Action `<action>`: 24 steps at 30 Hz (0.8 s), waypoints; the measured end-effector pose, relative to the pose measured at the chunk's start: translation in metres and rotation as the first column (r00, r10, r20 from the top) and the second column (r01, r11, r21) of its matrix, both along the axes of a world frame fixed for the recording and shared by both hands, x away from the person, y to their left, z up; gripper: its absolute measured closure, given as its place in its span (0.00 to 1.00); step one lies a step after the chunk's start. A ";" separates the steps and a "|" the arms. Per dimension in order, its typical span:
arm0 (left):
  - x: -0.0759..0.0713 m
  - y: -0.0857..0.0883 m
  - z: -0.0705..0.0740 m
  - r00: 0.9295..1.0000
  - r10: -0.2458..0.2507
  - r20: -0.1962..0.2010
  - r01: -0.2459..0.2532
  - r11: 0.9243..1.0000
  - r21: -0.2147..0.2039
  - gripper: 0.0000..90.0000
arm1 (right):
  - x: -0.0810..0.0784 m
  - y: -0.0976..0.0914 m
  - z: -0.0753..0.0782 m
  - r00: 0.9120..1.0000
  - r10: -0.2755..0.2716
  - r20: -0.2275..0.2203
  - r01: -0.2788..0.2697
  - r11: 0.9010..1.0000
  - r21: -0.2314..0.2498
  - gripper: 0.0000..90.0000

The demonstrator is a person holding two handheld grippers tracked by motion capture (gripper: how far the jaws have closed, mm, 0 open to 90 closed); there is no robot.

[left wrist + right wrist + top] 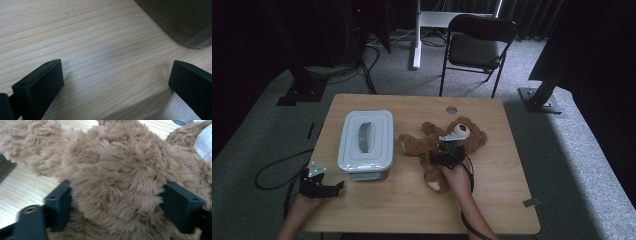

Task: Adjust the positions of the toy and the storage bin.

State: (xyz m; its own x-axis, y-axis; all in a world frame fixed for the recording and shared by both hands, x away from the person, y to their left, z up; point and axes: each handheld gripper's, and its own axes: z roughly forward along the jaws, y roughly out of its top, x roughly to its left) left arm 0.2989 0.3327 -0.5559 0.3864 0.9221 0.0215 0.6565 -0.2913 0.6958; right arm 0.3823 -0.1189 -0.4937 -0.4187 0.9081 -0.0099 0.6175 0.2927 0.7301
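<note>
A brown teddy bear (414, 144) lies on its back right of the table's middle, its head (468, 134) toward the far right. My right gripper (447, 155) is down on its belly. In the right gripper view both black pads (58, 205) press into the fluffy body (115, 177) from either side, and fur bulges up between them. My left gripper (334, 187) rests at the table's near left corner. Its jaws stand wide apart over bare wood (116, 82) with nothing between them.
A grey lidded plastic box (365, 138) stands left of the bear, and its corner (185, 22) lies just beyond my left gripper. The wooden table (412, 210) has a round cable hole (451, 109) near the far edge. A black folding chair (479, 47) stands behind the table.
</note>
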 end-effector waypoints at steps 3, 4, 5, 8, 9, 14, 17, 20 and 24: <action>0.000 0.000 0.000 1.000 0.001 0.000 -0.001 1.000 0.000 0.01 | -0.001 -0.013 -0.001 1.000 0.029 0.005 -0.029 0.999 0.021 0.49; 0.000 0.000 0.000 1.000 0.001 0.000 -0.001 1.000 0.000 0.01 | -0.002 -0.019 -0.001 0.999 0.038 -0.001 -0.038 0.999 0.038 0.54; 0.000 0.000 0.000 1.000 0.001 0.000 -0.001 1.000 0.000 0.01 | -0.001 -0.025 0.001 0.999 0.045 -0.011 -0.044 0.997 0.059 0.60; 0.000 0.000 0.000 1.000 0.001 0.000 -0.001 1.000 0.001 0.01 | 0.002 -0.041 0.008 0.995 0.089 -0.043 -0.086 0.994 0.071 0.70; 0.000 0.000 0.000 1.000 0.000 -0.001 0.000 1.000 0.001 0.01 | 0.004 -0.046 0.010 0.994 0.095 -0.049 -0.092 0.994 0.066 0.71; 0.000 0.000 0.000 1.000 0.002 0.000 -0.002 1.000 0.000 0.01 | 0.010 -0.077 0.019 0.989 0.132 -0.066 -0.131 0.991 0.016 0.72; 0.000 0.000 0.000 1.000 0.003 0.000 -0.003 1.000 0.000 0.01 | 0.012 -0.100 0.023 0.985 0.149 -0.083 -0.150 0.989 -0.006 0.72; 0.000 0.000 0.000 1.000 0.003 0.000 -0.003 1.000 0.000 0.01 | 0.012 -0.118 0.026 0.983 0.165 -0.080 -0.167 0.986 -0.025 0.71; 0.000 0.000 0.000 1.000 0.005 0.000 -0.005 1.000 0.000 0.01 | 0.014 -0.142 0.033 0.991 0.109 -0.079 -0.114 0.992 -0.054 0.76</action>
